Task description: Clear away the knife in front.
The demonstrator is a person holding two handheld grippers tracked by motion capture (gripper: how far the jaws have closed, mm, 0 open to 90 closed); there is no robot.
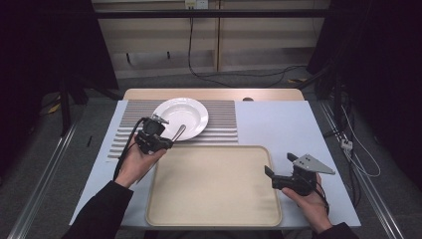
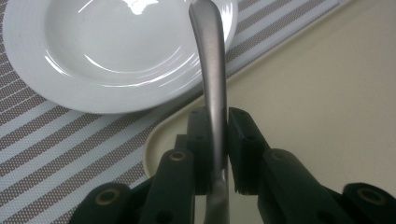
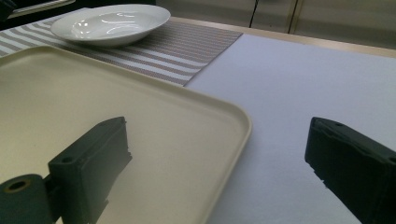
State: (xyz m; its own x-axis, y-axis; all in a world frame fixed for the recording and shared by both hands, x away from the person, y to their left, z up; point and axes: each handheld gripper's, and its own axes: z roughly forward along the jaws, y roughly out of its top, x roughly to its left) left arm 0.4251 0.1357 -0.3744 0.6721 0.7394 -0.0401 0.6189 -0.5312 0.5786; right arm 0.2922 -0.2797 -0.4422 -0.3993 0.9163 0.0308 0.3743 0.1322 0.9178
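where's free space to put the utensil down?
The beige tray is bare across its whole floor, between the two grippers. The white mat right of the striped placemat is also bare. Crowded: the placemat's near left, where the plate and left gripper holding the metal utensil sit.

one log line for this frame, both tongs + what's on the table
left tongs: shut on metal utensil handle beside white plate | right tongs: open, empty, at beige tray right edge | plate on striped mat

White plate (image 1: pixel 180 117), striped mat (image 1: pixel 221 124), beige tray (image 1: pixel 214 186)
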